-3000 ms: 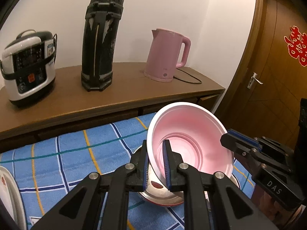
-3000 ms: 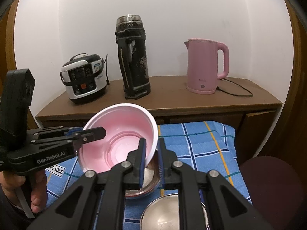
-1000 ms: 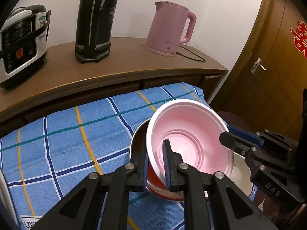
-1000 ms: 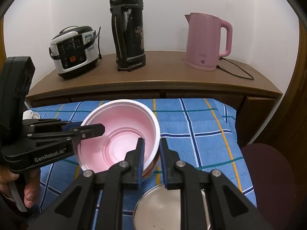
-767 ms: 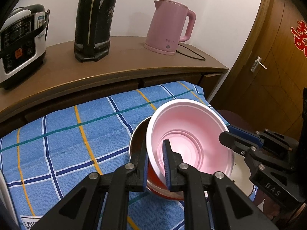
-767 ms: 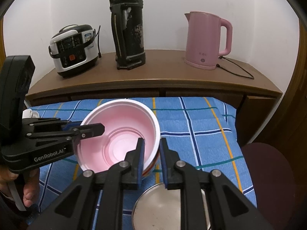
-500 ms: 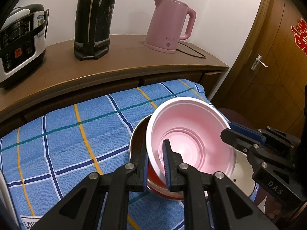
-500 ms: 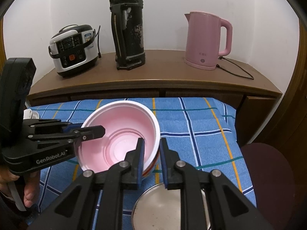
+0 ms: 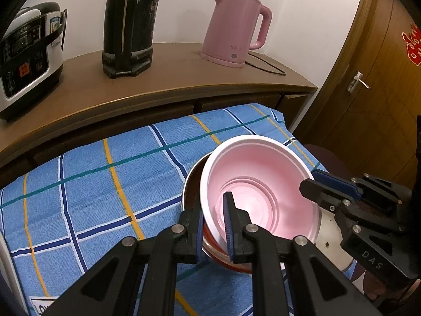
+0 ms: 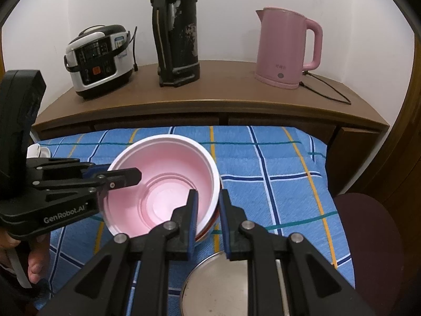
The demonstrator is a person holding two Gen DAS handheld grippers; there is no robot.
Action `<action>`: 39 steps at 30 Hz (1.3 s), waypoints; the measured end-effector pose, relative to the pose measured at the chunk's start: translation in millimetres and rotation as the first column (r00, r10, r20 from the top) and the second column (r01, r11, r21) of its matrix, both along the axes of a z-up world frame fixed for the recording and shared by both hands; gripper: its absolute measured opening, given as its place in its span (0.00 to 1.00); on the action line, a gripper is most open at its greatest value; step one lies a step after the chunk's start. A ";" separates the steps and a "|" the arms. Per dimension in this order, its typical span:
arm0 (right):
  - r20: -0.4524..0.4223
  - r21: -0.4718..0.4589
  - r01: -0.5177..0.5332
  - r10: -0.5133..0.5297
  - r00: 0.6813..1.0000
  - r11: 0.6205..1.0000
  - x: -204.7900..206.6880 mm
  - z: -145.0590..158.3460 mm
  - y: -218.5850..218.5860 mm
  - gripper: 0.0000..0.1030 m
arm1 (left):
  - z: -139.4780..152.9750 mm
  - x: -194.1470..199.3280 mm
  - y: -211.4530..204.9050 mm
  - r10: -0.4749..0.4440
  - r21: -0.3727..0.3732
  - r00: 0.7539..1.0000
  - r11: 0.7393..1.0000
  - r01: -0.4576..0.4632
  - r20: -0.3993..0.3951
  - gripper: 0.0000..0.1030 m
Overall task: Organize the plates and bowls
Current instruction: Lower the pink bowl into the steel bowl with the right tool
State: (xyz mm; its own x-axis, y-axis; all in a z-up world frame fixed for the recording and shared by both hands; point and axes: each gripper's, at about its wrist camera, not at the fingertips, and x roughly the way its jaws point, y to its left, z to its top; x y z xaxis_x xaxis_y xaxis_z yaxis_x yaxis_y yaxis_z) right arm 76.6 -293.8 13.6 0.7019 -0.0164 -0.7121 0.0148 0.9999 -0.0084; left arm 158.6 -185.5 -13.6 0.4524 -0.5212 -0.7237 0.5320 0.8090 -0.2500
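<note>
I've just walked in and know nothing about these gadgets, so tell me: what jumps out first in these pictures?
A pale pink bowl in the middle, pinched at opposite rims by two black hand-held grippers, the left gripper and the right gripper, over a red bowl on a blue checked cloth. Behind, on a wooden sideboard, stand a pink kettle, a tall black flask and a rice cooker.

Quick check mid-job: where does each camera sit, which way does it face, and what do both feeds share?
Left wrist: on the left tool, angled down over the pink bowl whose rim it clamps; the right tool enters from the right.
Right wrist: on the right tool, angled down at the bowl's opposite rim; the left tool and a hand show at left.
Shared: bowl, blue cloth, kettle.
</note>
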 end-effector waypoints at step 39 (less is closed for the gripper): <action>-0.066 -0.035 -0.081 0.078 0.995 0.996 6.9 3.5 22.7 0.21 | -0.3 2.8 16.5 -0.010 0.023 0.995 1.000 0.013 -0.103 0.15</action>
